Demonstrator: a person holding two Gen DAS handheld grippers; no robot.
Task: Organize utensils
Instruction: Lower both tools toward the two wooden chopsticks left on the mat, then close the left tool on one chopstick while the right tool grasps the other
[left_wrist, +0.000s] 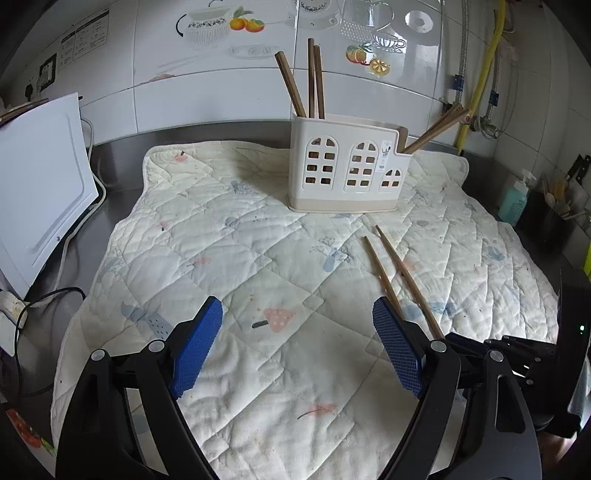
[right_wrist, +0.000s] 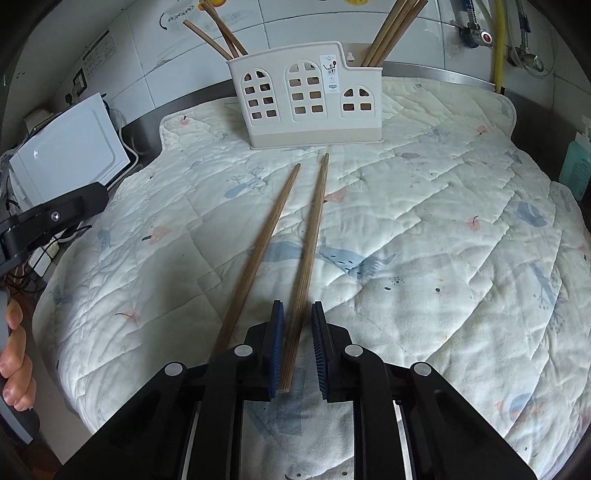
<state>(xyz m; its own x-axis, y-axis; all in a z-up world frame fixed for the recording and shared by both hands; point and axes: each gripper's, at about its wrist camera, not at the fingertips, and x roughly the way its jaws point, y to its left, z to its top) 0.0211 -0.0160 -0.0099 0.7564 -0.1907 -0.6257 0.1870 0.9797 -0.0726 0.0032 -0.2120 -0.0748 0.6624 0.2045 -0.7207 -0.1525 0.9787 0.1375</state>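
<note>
**Right wrist view: a loose chopstick framed for pick-up**

The right hand-held gripper (right_wrist: 297, 347) is set narrow around the near end of a brown wooden chopstick (right_wrist: 308, 240). The stick lies against the left pad, and a slim gap is seen by the right pad, so no firm grip is judged yet. A second brown wooden chopstick (right_wrist: 266, 236) lies just beside it on the cream quilted mat (right_wrist: 443, 258), outside the jaws. The step in hand is judged to be the pick-up of one loose stick. Next, the jaws must be pressed shut, and the stick lifted and tipped upright into a compartment.

The left hand-held gripper (left_wrist: 297, 343) is held wide and empty over the mat.

Farther off stands the cream plastic utensil holder with arched window cut-outs (right_wrist: 306, 96). Upright chopsticks (right_wrist: 221, 33) already crowd its left compartment and more (right_wrist: 391, 29) its right, so they could be knocked. A white boxy appliance (left_wrist: 40, 177) and a teal soap bottle (left_wrist: 513, 201) flank the steel worktop (left_wrist: 122, 158), well clear.
</note>
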